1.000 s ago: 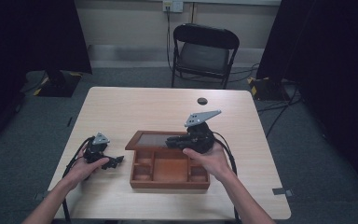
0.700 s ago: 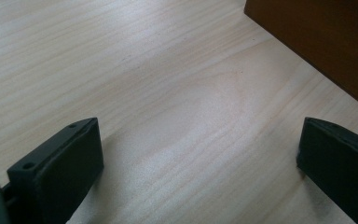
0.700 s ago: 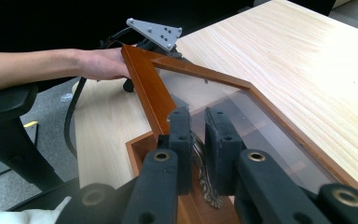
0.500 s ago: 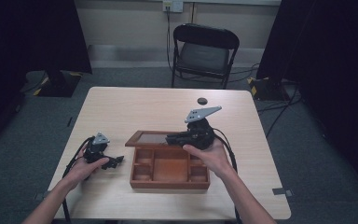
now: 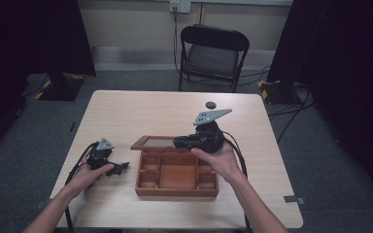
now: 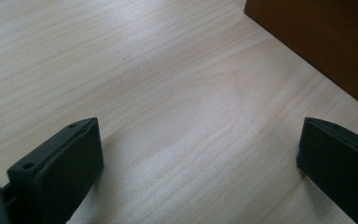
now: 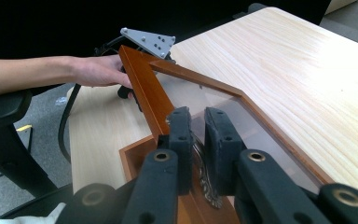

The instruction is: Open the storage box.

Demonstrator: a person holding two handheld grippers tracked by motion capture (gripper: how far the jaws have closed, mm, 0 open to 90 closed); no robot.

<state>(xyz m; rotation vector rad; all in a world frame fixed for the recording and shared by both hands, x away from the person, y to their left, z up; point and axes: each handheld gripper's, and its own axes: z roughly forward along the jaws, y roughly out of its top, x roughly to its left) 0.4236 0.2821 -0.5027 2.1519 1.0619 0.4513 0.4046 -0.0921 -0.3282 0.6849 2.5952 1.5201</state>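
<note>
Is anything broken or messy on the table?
Nothing looks broken or spilled. The brown wooden box sits straight, and the right claw pinches the metal clasp on its glass-paned lid, holding it open.

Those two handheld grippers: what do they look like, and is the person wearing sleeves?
Both the left gripper and the right gripper are black with two blocky jaws, a grey three-cornered plate with holes on top, and a trailing black cable. Brass-coloured pivots show on the right one. The forearms are bare.

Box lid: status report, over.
Right tongs shut on the lid, lid raised. Left tongs open, resting on table. Nothing blocking.
</note>
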